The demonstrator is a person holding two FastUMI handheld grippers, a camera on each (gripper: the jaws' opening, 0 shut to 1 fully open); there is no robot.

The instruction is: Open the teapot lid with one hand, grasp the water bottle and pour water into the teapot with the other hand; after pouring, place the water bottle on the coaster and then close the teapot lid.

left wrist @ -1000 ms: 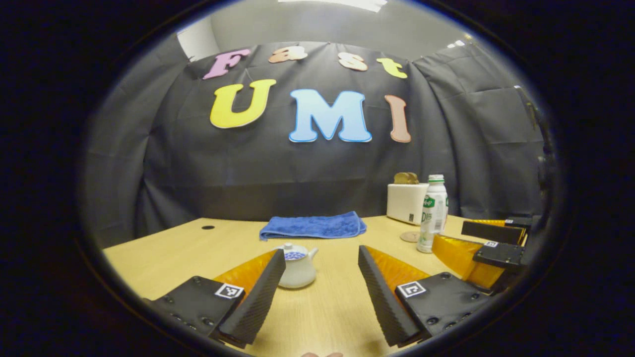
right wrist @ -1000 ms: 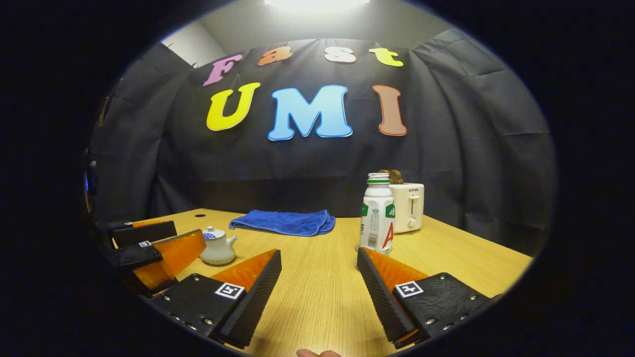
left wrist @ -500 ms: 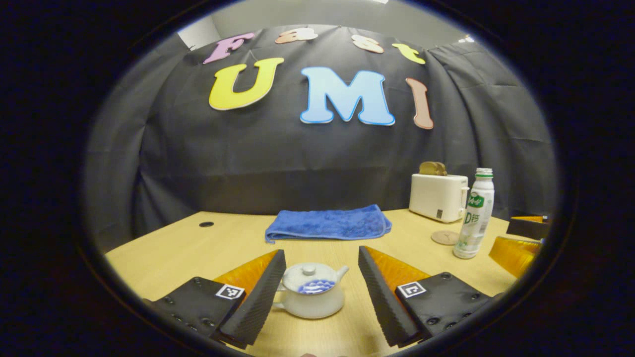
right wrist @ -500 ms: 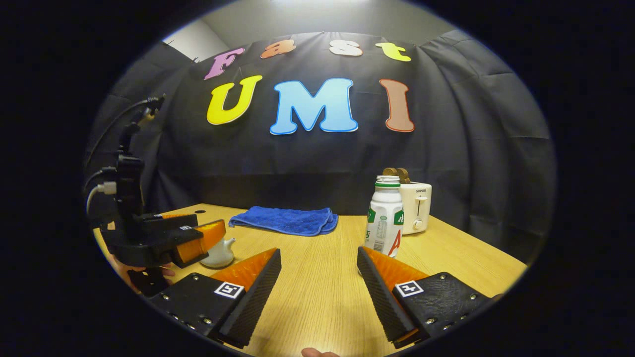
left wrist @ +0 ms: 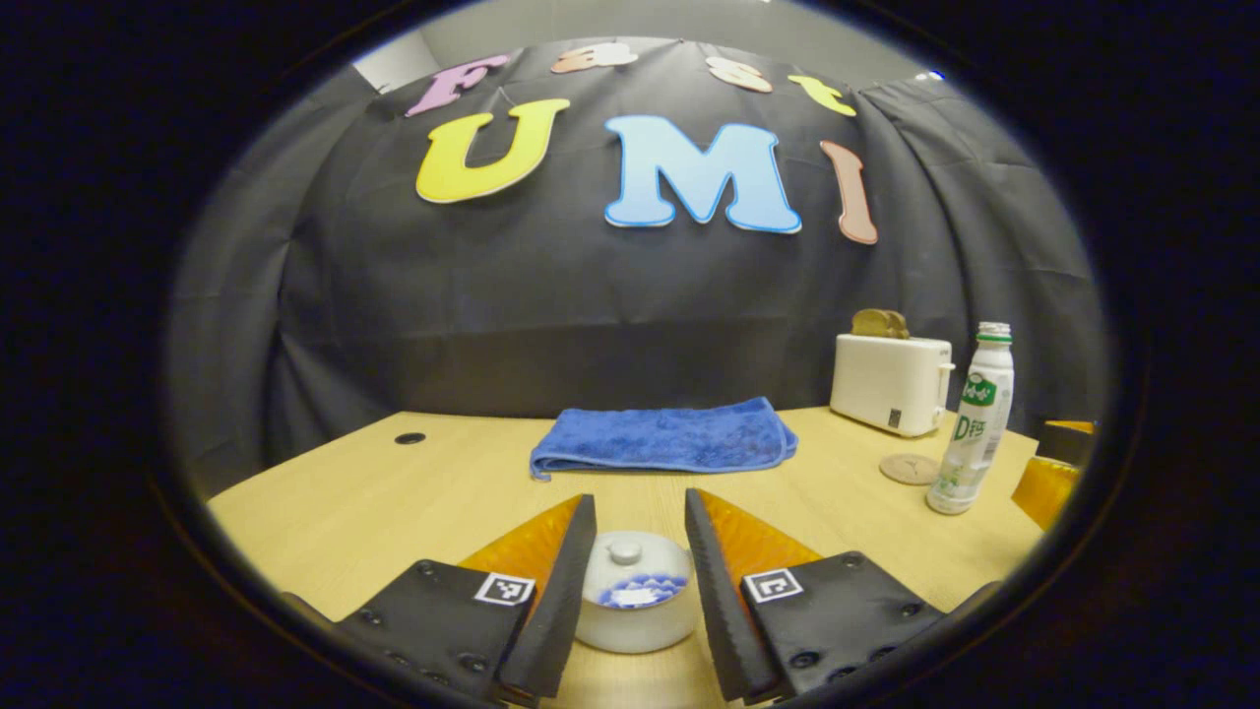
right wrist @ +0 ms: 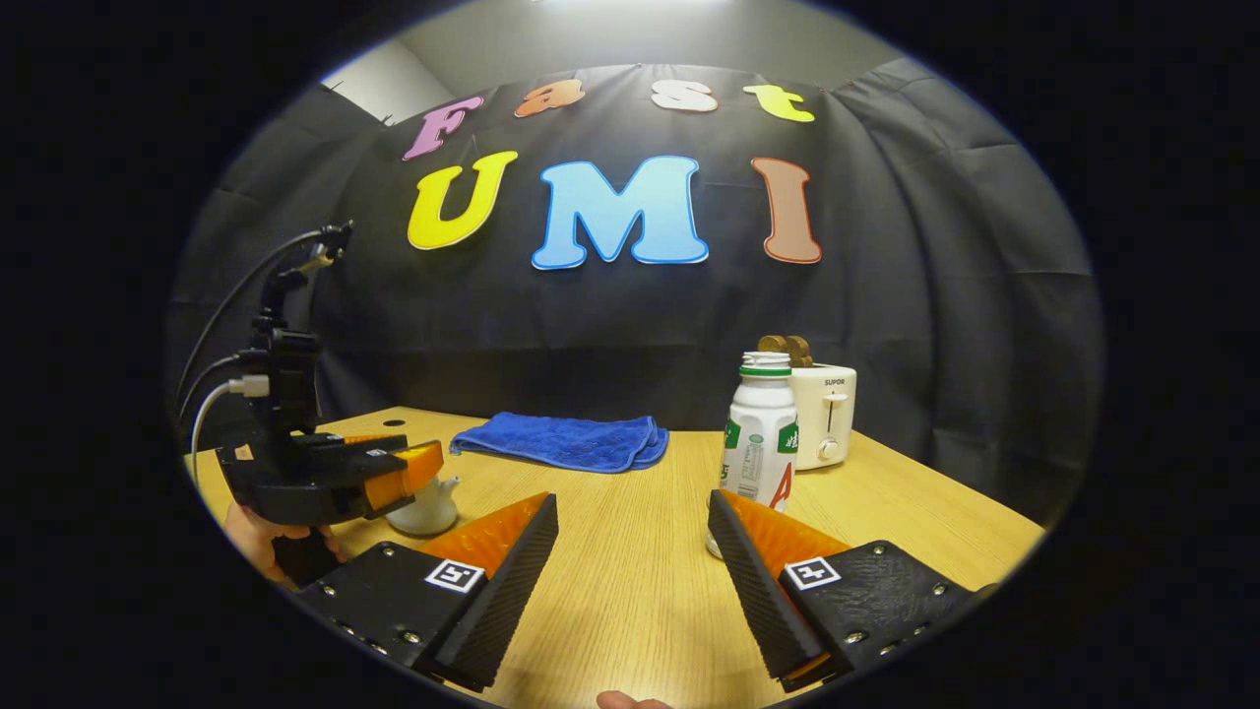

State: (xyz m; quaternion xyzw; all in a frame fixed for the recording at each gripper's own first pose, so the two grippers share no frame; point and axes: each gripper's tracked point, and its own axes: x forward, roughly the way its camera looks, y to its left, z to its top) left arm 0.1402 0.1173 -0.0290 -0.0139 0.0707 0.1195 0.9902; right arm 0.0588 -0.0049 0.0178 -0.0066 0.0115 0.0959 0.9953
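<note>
Low tabletop views, shared towel (left wrist: 661, 439)

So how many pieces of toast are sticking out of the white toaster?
2, as far as shows: two brown rounded toast slices overlap in the top of the white toaster at the back right of the wooden table. More could sit hidden inside.

Wall: black cloth (right wrist: 915, 325) draped behind the table, creased.
Upper wall: pale grey (right wrist: 630, 39) above the cloth.
Light: bright glow overhead.
Table: light wood-grain top (right wrist: 630, 581); small dark hole (left wrist: 409, 438) near its far left.
</note>
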